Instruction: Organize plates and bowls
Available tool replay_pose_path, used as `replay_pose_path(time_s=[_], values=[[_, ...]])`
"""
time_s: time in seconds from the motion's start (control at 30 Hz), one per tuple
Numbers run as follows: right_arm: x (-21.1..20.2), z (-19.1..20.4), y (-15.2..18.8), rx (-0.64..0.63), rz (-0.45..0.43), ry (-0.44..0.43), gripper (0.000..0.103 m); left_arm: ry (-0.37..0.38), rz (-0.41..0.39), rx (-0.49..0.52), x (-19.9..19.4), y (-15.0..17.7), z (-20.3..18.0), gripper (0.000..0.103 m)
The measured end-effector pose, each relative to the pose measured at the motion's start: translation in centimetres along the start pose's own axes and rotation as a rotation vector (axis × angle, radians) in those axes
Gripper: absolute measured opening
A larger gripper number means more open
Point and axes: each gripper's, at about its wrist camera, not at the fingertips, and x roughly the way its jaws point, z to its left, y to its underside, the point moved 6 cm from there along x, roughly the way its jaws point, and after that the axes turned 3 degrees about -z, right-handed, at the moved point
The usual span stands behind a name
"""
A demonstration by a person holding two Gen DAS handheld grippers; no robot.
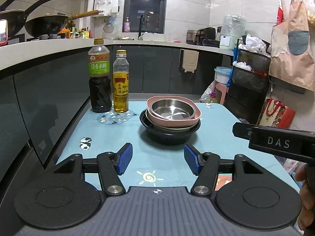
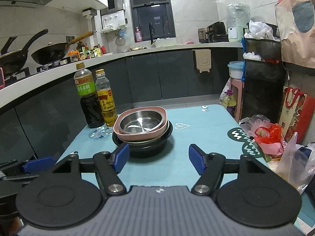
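A stack of dishes stands on the blue table mat. A steel bowl sits in a pink square plate, on a pale plate, on a black bowl at the bottom. The stack also shows in the right wrist view: steel bowl, pink plate, black bowl. My left gripper is open and empty, just short of the stack. My right gripper is open and empty, near the stack's front right.
A dark vinegar bottle and a yellow oil bottle stand at the mat's far left, beside the stack. Plastic bags lie at the table's right edge. The right gripper's body shows at the right of the left wrist view.
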Motion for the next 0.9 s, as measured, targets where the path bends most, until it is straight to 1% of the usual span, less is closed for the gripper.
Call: replay_pose_path(time_s=[0.13,0.37,0.9], values=[[-0.3,0.6,0.3,-0.011,-0.003,-0.009,0.047,-0.015,0.010,-0.003,-0.4,0.5,0.3,0.055],[-0.6,1.7,0.8,-0.033,0.007,-0.024,0.047,-0.045,0.005,-0.025,-0.9,0.7,1.2,0.055],[-0.1,1.6,1.7,-0.024,0.048,0.001,0.047,-0.053,0.048,-0.013,-0.2,1.5,1.4,0.055]])
